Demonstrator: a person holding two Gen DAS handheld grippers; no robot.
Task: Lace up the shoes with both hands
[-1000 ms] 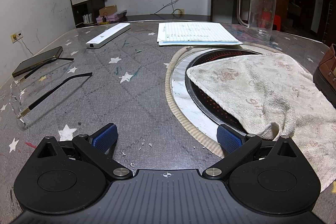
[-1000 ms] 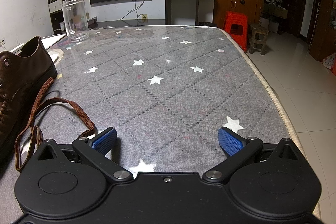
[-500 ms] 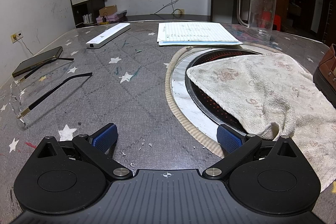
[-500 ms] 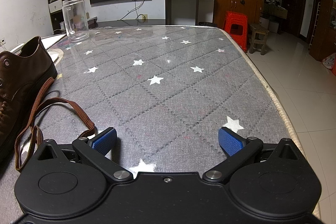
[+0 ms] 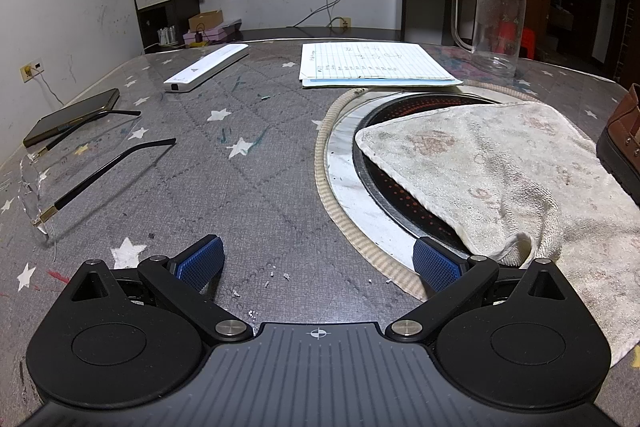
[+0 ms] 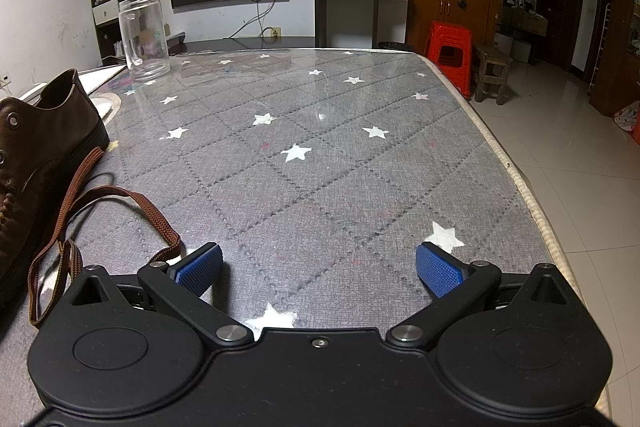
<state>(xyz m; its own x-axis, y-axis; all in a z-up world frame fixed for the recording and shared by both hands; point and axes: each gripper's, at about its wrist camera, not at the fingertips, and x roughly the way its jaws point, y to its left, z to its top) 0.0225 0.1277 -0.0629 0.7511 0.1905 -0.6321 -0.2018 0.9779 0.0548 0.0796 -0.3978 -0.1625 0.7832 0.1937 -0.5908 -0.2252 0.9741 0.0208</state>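
A brown leather shoe (image 6: 36, 151) stands at the left edge of the right wrist view; only its heel end (image 5: 624, 139) shows at the far right of the left wrist view. Its flat brown lace (image 6: 132, 203) trails loose over the grey tablecloth, one end lying just beside my right gripper's left pad. My right gripper (image 6: 318, 269) rests low over the table, open and empty, to the right of the shoe. My left gripper (image 5: 316, 263) is open too, empty, with its right pad at the edge of a stained white towel (image 5: 500, 167).
The towel covers a round burner plate (image 5: 344, 183) set in the table. Eyeglasses (image 5: 60, 187), a phone (image 5: 72, 117), a white bar (image 5: 206, 67), a lined notepad (image 5: 372, 65) and a glass mug (image 5: 496, 27) lie further off. The table's right edge (image 6: 520, 183) drops to a tiled floor.
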